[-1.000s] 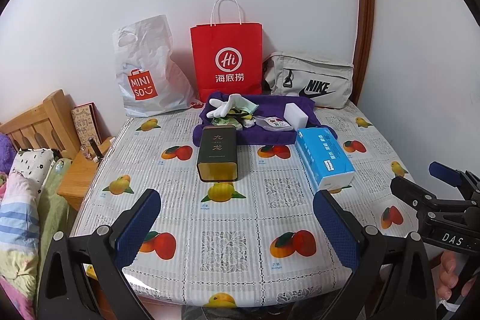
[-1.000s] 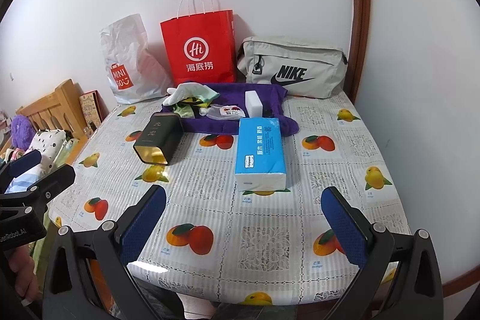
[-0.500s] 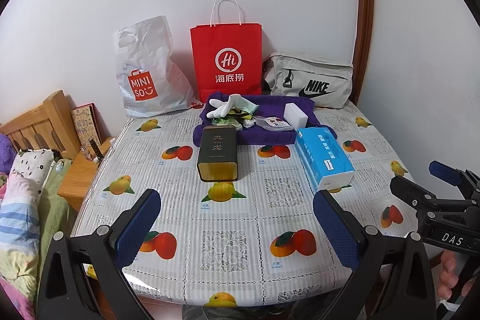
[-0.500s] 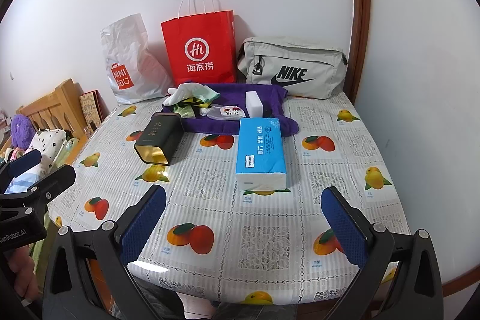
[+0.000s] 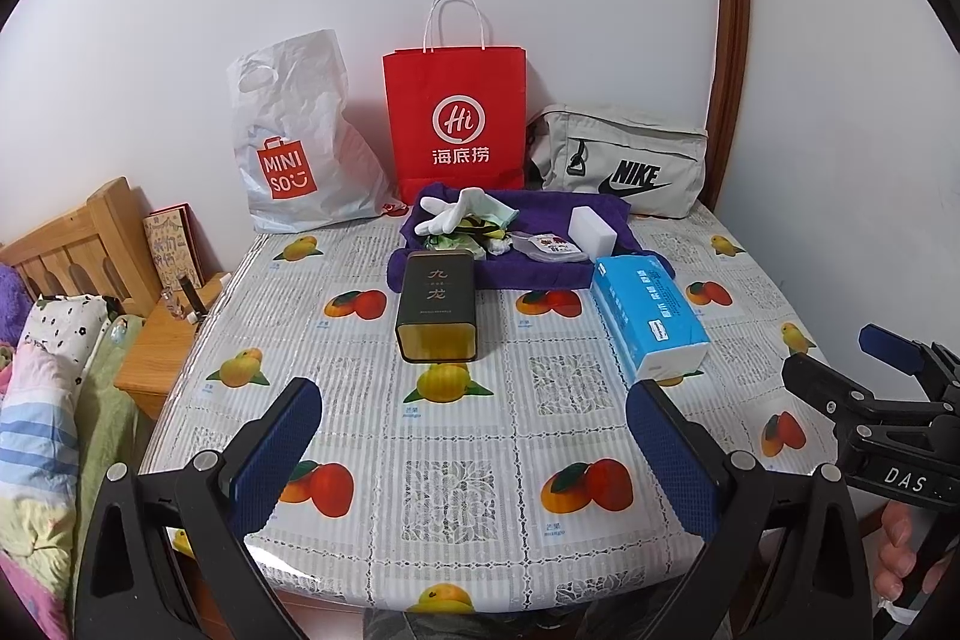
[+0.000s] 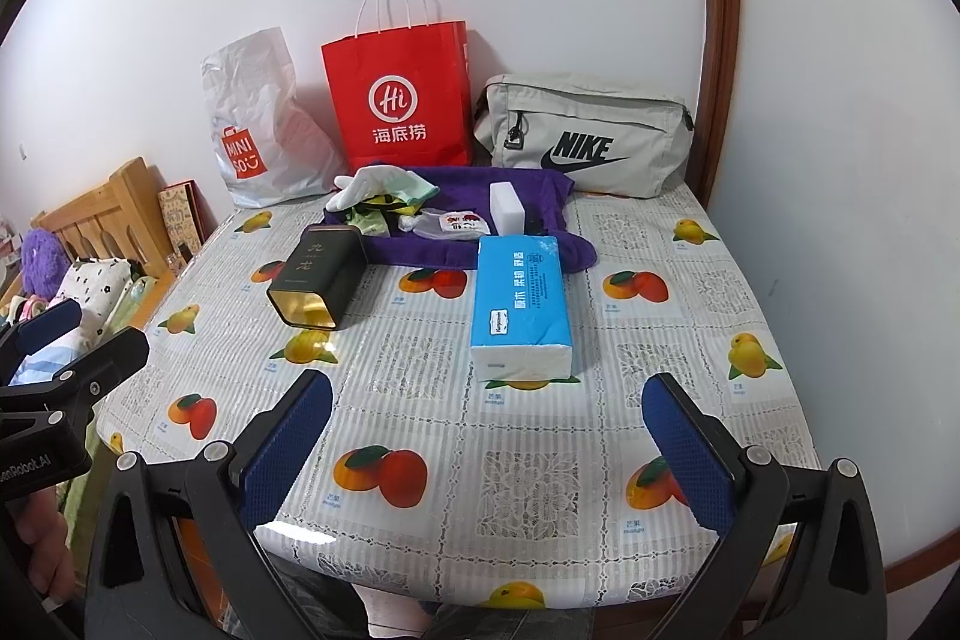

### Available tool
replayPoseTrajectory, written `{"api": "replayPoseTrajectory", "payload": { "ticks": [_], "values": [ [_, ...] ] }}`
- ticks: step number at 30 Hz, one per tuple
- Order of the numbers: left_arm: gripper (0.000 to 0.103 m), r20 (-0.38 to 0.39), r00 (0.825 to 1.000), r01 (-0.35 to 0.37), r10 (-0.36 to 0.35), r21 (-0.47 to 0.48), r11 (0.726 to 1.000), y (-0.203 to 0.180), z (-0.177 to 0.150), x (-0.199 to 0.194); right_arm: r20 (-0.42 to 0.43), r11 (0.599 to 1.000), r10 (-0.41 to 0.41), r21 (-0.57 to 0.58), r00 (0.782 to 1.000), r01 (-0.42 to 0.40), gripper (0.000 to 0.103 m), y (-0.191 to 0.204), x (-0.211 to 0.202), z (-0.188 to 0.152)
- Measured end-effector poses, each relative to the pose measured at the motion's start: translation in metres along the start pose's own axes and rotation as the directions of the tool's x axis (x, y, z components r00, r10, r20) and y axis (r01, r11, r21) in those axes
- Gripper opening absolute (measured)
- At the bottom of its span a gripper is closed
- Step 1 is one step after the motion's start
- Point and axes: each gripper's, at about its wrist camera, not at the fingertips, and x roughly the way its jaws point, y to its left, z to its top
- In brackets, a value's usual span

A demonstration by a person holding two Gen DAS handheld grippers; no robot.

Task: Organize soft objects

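A purple towel (image 5: pixel 528 268) (image 6: pixel 540 187) lies at the table's far side. On it rest a white glove (image 5: pixel 450 211) (image 6: pixel 360 184), small green and yellow cloths (image 5: pixel 474 226), a clear packet (image 5: pixel 549 247) (image 6: pixel 456 223) and a white sponge block (image 5: pixel 593 232) (image 6: pixel 505 205). In front lie a blue tissue pack (image 5: pixel 651 313) (image 6: pixel 521 307) and a dark tin (image 5: pixel 437 304) (image 6: pixel 315 277) on its side. My left gripper (image 5: pixel 474 451) and right gripper (image 6: pixel 486 451) both hover open over the near table edge, holding nothing.
Against the wall stand a white MINISO bag (image 5: pixel 300 142), a red paper bag (image 5: pixel 459 118) and a grey Nike pouch (image 5: pixel 624 160). The table (image 5: pixel 468 496) has a fruit-print cover. A wooden bed frame (image 5: pixel 78 244) and bedding sit left. The wall is close on the right.
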Motion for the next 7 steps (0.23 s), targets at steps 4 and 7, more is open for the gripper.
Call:
{"api": "replayPoseTrajectory", "payload": {
  "ticks": [4,7],
  "values": [
    [0.102,0.000,1.000,-0.003,0.003,-0.003,1.000,0.0024,-0.0004,-0.0017,-0.001,1.000,-0.001,-0.004,1.000,0.001,0.102,0.0003,-0.0008,-0.0001],
    [0.102,0.003,1.000,-0.006,0.006,-0.004,1.000,0.0030,-0.0011,-0.0025,-0.001,1.000,0.002,-0.003,1.000,-0.002,0.102,0.0011,-0.0007,-0.0007]
  ]
}}
